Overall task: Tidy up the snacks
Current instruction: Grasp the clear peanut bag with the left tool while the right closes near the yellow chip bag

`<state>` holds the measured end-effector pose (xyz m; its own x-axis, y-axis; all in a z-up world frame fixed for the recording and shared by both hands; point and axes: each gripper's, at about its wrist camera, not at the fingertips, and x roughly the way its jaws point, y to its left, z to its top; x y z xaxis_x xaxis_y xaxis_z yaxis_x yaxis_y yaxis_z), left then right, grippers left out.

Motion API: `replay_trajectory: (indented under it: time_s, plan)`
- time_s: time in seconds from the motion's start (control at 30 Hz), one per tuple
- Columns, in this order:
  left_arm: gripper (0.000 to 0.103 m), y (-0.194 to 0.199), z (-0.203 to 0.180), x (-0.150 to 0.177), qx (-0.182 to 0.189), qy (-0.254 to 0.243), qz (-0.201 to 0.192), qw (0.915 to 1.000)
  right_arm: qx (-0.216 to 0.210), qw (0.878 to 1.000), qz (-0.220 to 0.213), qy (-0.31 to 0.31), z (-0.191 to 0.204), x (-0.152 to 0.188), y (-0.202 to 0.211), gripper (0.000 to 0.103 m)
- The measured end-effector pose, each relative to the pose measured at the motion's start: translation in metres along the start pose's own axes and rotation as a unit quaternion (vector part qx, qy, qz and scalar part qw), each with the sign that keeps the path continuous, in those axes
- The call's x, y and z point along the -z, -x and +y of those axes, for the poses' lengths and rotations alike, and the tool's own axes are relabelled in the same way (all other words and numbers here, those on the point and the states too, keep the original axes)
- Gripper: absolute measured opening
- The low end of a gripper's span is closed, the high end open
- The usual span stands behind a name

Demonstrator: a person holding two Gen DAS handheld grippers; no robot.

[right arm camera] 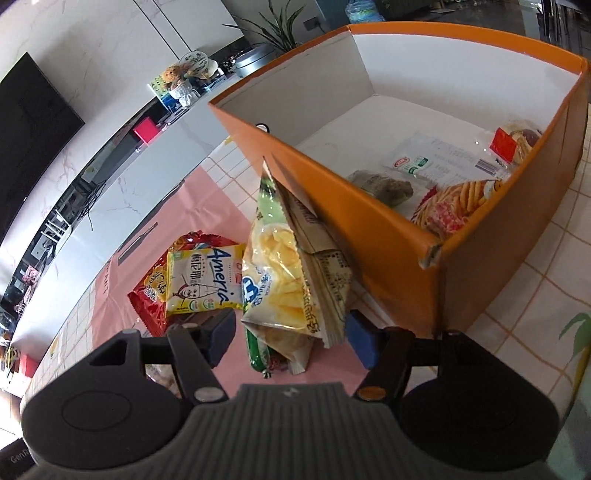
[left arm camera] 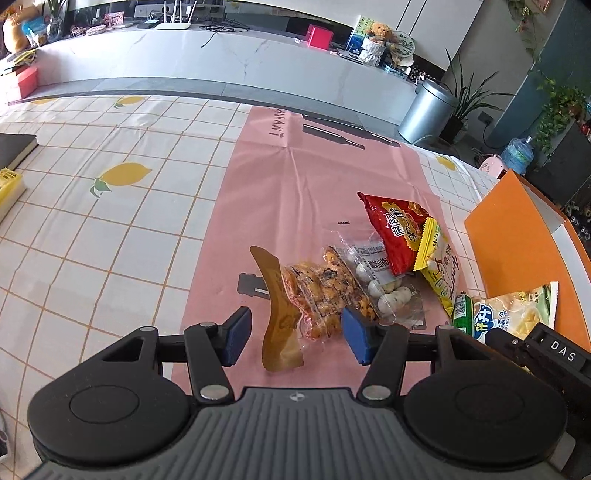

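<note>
Lemon-print tablecloth (left arm camera: 110,192) under and left of the tool; pink mat (left arm camera: 295,192) straight ahead. Black book (left arm camera: 14,149) far left. Beyond: white marble counter (left arm camera: 207,55), red box (left arm camera: 319,36), teddy bear (left arm camera: 378,31), metal bin (left arm camera: 428,110), potted plant (left arm camera: 469,96), water jug (left arm camera: 519,155). Dark television (right arm camera: 33,122), upper left.

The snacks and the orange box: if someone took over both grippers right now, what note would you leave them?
Left gripper: open, around the end of the clear orange snack packet, not pressing.
Right gripper: open, around the crisp bag leaning on the orange box.
Done: a few packets lie in the box.
Left: red bag, yellow packet, egg packet and green packet, on the pink mat.
</note>
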<state>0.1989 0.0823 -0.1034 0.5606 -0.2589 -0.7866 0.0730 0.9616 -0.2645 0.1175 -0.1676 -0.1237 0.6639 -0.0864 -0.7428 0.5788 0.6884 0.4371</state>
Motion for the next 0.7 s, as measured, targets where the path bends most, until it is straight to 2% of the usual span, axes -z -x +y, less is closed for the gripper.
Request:
replay_trajectory:
  time_s: [0.1, 0.17, 0.23, 0.27, 0.3, 0.33, 0.37, 0.47, 0.6, 0.7]
  plan:
    - [0.057, -0.008, 0.004, 0.0, 0.009, 0.011, 0.001, 0.9999, -0.003, 1.0, 0.0, -0.011, -0.001, 0.0, -0.003, 0.065]
    - [0.044, -0.013, 0.007, -0.001, 0.015, 0.018, 0.008, 0.9997, -0.007, 1.0, 0.001, -0.013, -0.002, 0.001, -0.003, 0.06]
    - [0.035, -0.016, 0.008, 0.001, 0.017, 0.021, 0.012, 0.9996, -0.026, 1.0, 0.007, -0.01, -0.002, 0.005, 0.0, 0.036]
    - [0.029, -0.016, 0.008, 0.003, 0.016, 0.019, 0.013, 0.9996, -0.025, 1.0, 0.01, -0.005, 0.0, 0.007, 0.001, 0.033]
    - [0.024, -0.016, 0.008, 0.004, 0.016, 0.016, 0.015, 0.9996, -0.027, 1.0, 0.012, 0.001, 0.002, 0.009, 0.001, 0.022]
    - [0.015, -0.016, 0.008, 0.004, 0.016, 0.013, 0.021, 0.9996, -0.034, 0.999, 0.015, 0.004, 0.002, 0.01, 0.0, 0.006]
    - [0.012, -0.015, 0.007, 0.005, 0.02, 0.012, 0.027, 0.9994, -0.038, 0.999, 0.019, 0.009, 0.002, 0.011, -0.002, 0.0]
    - [0.005, -0.009, 0.005, 0.007, 0.022, 0.011, 0.029, 0.9993, -0.039, 0.999, 0.024, 0.019, 0.001, 0.011, -0.003, 0.0]
    - [0.002, 0.003, 0.002, 0.011, 0.013, 0.016, 0.032, 0.9993, -0.042, 0.998, 0.021, 0.047, 0.0, 0.012, 0.005, 0.0]
    - [0.002, 0.011, 0.0, 0.015, -0.006, 0.016, 0.034, 0.9993, -0.025, 0.998, 0.005, 0.063, -0.002, 0.015, 0.015, 0.0]
